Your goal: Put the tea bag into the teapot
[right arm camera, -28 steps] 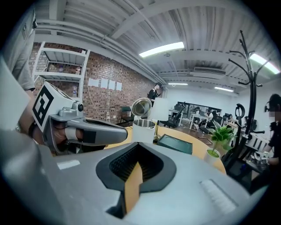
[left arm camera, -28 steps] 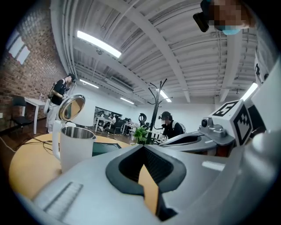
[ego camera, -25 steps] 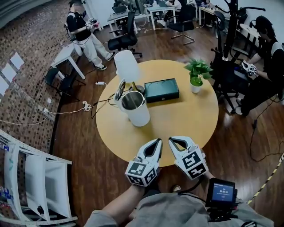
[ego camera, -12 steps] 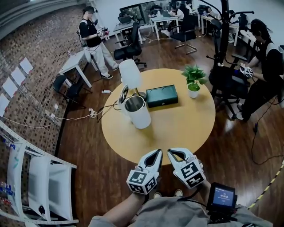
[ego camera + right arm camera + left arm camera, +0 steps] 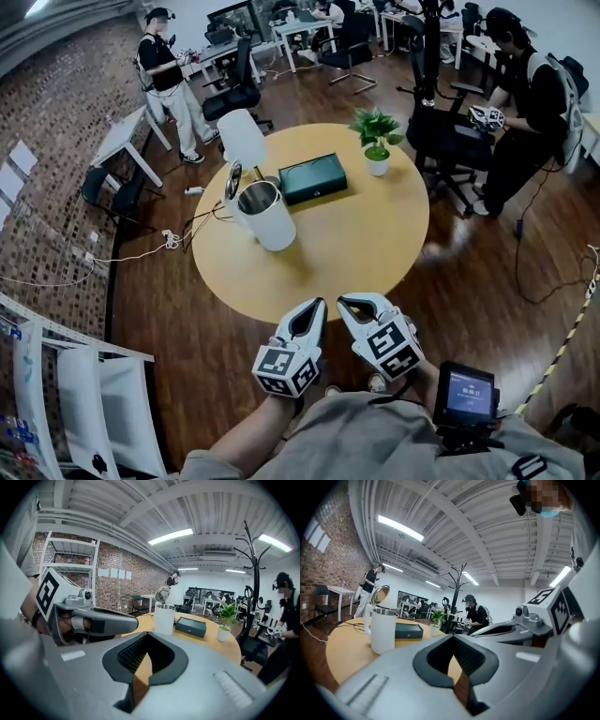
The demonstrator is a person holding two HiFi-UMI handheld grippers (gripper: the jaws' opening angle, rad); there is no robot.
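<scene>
A white teapot [image 5: 265,214] with its lid flipped open stands at the left of the round yellow table [image 5: 356,253]. It also shows in the left gripper view as the teapot [image 5: 383,630] and in the right gripper view as the teapot [image 5: 164,619]. No tea bag is visible. My left gripper [image 5: 317,309] and right gripper [image 5: 349,305] hover side by side just off the table's near edge, far from the teapot. Both the left gripper [image 5: 454,660] and the right gripper [image 5: 143,660] are shut, with nothing between the pads.
A dark green box [image 5: 313,178] lies behind the teapot, with a potted plant [image 5: 376,150] to its right and a white lamp [image 5: 242,139] at the back left. Office chairs, a coat stand [image 5: 427,56] and people stand around. A white shelf [image 5: 84,375] is at the left.
The head view has swung, so the table sits further left and higher in the picture. Both grippers stay shut and side by side at the near edge.
</scene>
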